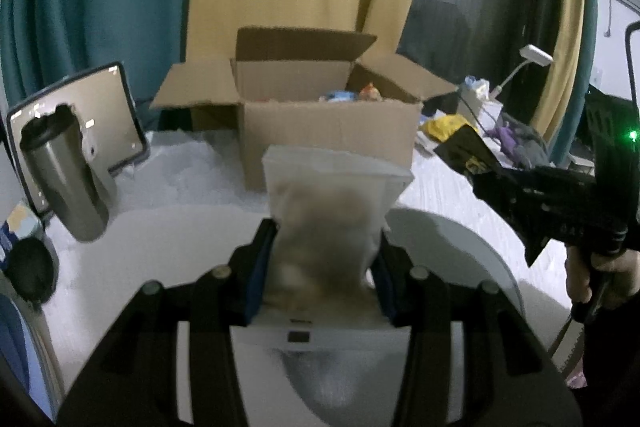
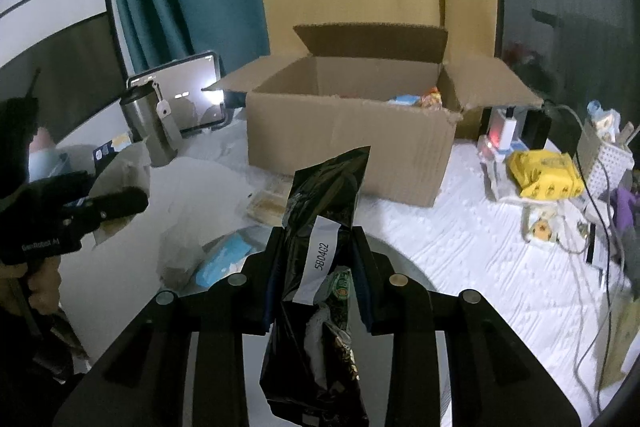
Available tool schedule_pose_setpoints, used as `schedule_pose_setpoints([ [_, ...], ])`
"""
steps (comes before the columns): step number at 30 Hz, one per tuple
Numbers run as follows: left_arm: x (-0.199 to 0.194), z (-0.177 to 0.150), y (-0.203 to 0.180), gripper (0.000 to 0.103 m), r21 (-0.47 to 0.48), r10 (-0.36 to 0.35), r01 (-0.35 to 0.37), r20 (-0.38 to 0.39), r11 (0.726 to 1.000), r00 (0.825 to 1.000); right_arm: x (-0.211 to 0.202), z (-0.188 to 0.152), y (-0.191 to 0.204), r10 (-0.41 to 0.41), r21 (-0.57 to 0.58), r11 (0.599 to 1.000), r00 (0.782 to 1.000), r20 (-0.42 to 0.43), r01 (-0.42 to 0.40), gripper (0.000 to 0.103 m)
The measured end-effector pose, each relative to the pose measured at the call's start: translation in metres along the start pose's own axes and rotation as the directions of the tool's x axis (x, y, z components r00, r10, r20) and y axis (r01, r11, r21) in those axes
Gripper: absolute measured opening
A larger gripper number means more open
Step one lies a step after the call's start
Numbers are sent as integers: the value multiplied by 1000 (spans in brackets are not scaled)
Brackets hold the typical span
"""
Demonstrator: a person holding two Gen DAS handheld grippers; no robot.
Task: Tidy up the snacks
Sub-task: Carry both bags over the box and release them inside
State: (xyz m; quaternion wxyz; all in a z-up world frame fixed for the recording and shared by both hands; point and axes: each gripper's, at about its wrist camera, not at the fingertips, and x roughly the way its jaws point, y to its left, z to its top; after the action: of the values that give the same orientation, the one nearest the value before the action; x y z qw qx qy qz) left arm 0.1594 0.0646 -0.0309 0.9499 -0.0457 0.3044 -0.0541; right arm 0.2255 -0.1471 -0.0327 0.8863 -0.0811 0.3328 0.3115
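Left gripper is clenched on a frosted pouch, contents too blurred to tell, w/ the cardboard box just beyond it. Right gripper grasps a black snack bag w/ a white label; its lower end is cut off. Only the right view shows a blue packet and clear tray on the table; snacks inside the box are half hidden by its wall.

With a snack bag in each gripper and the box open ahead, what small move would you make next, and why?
Probably carry the left gripper forward over the box rim. It is shut on the frosted bag, the box is open with snacks already inside, and the right gripper holds its black bag off to the side.
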Motion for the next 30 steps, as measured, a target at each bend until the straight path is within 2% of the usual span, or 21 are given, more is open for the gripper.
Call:
schedule_pose_setpoints([
  [15,14,52,7,46,24,-11,10,66,1000,998,6,47,-11,-15,-30,999,998,61,17,34],
  [30,63,97,23,46,16,-32,31,77,999,996,44,93,-37,-31,-32,999,996,86,34,34],
])
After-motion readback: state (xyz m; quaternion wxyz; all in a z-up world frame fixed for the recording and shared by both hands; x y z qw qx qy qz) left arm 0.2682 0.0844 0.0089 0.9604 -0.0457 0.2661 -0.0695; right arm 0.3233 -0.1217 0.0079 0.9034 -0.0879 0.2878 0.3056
